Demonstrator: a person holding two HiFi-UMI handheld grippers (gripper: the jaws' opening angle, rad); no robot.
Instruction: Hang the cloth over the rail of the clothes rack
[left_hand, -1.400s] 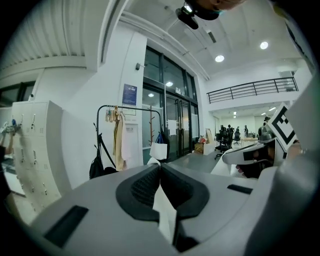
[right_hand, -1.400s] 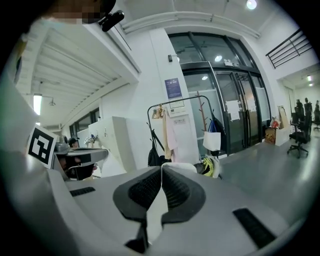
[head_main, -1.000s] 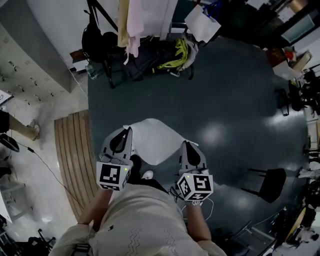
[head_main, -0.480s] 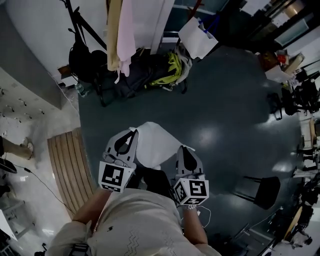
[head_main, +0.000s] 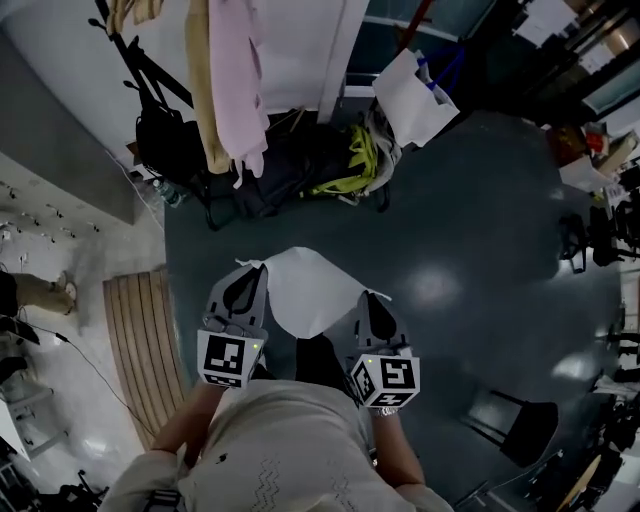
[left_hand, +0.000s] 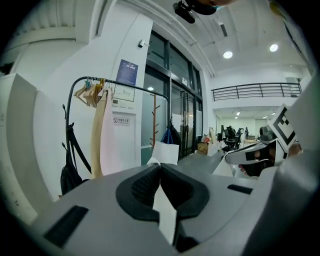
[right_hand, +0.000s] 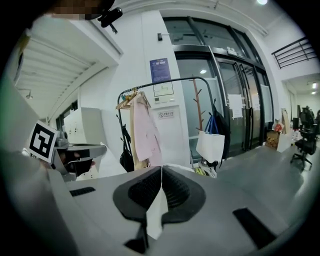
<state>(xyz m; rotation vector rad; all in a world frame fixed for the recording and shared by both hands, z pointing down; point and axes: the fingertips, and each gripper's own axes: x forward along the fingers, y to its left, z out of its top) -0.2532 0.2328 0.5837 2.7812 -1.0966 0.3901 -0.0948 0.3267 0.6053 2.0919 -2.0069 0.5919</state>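
White cloth (head_main: 305, 290), a thin sheet, hangs at mid-frame in the head view, its top corners clenched in the left gripper (head_main: 255, 270) and right gripper (head_main: 368, 298). To drape it evenly, I would lift both corners level over the thin black metal rail (right_hand: 170, 81) (pink and beige garments (head_main: 235, 90) crowd its left end). The dark floor (head_main: 450, 220) ahead is open, though dark bags (head_main: 290, 165) cluster under the rack.

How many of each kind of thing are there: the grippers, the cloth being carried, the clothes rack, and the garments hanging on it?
Grippers: 2 (left gripper, right gripper)
Cloth: 1 (white cloth, held by both grippers)
Rack: 1 (clothes rack)
Hanging garments: 2 (beige garment, pink garment)
Total: 6
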